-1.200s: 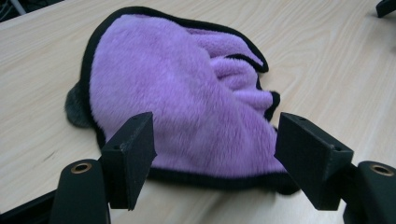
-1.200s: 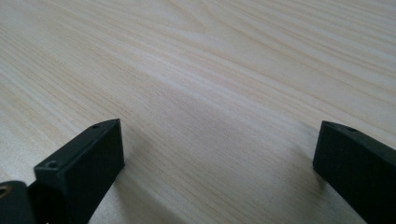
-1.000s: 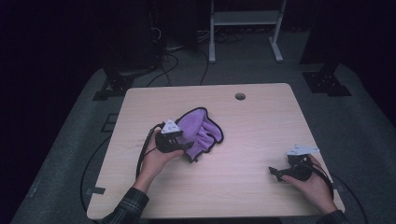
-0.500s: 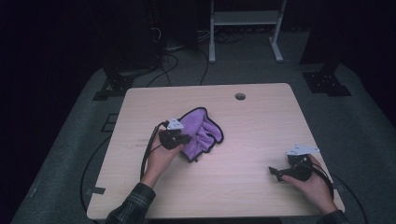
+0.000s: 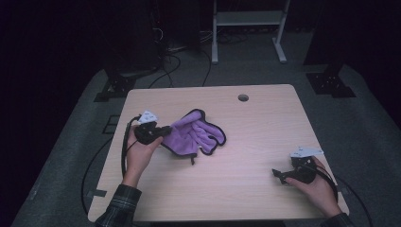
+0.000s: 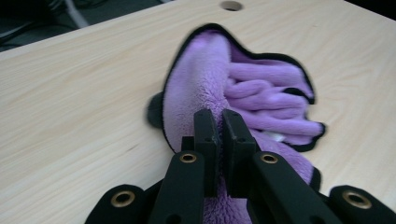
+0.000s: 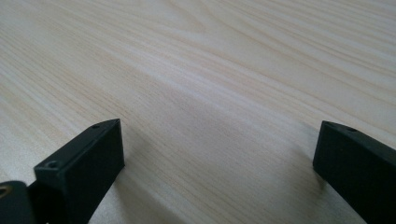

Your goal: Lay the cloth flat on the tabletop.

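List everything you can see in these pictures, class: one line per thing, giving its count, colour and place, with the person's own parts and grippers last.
Cloth: one, purple with black edging, crumpled on the left half of the table.
Table: one, light wood, centre of the high view, with a round hole near its far edge.
Stand: one, white metal frame, on the floor beyond the table.
Cables: several, black, on the grey floor beyond the table.
Left gripper: one, black, jaws closed on the cloth's near edge.
Right gripper: one, black, jaws open, low over bare table at the right front.
Hands: two, left hand with a plaid sleeve, right hand.
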Demonstrator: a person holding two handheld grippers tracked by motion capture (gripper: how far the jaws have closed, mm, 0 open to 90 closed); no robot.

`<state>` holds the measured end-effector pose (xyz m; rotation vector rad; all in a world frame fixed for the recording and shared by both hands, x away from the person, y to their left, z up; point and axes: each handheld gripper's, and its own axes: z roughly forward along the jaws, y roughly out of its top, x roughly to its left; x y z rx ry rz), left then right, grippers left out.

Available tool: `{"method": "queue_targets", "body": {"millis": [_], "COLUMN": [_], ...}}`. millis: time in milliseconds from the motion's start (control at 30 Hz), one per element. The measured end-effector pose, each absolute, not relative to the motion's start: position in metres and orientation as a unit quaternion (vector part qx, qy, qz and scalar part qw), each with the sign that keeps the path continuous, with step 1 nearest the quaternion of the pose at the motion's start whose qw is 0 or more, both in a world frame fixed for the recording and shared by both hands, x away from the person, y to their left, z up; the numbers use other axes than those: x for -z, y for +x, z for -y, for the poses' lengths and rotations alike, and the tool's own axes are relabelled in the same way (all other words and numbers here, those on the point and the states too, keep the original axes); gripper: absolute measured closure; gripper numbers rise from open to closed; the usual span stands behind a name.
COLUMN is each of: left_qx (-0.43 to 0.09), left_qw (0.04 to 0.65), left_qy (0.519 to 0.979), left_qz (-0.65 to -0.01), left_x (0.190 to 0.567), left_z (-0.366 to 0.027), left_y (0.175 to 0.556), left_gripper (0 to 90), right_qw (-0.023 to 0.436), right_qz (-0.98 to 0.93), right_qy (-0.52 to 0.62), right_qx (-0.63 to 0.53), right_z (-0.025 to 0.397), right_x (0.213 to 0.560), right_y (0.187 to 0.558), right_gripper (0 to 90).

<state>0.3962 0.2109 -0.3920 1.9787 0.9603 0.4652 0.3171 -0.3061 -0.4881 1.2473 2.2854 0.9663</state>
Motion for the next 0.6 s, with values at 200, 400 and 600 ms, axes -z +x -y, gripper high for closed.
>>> {"method": "queue_targets", "body": {"millis": [200, 400, 600], "left_qx": [-0.213, -0.227, -0.222], "left_qw": [0.396, 0.369, 0.386], "left_qy": [0.786, 0.782, 0.796], "left_qz": [-0.423, -0.448, -0.411], "left_x": [0.403, 0.417, 0.407], "left_z": [-0.241, -0.252, -0.236], "left_y": [0.404, 0.407, 0.393], "left_gripper": [85.3, 72.6, 54.7], "right_qw": [0.181, 0.182, 0.187], "right_qz": [-0.809, -0.809, -0.802], "right_qy": [0.442, 0.442, 0.448], "right_qx": [-0.342, -0.343, -0.348], "right_z": [0.306, 0.306, 0.309], "right_x": [0.488, 0.488, 0.487], "right_y": [0.317, 0.317, 0.316], "right_gripper": [1.0, 1.4, 8.9]}}
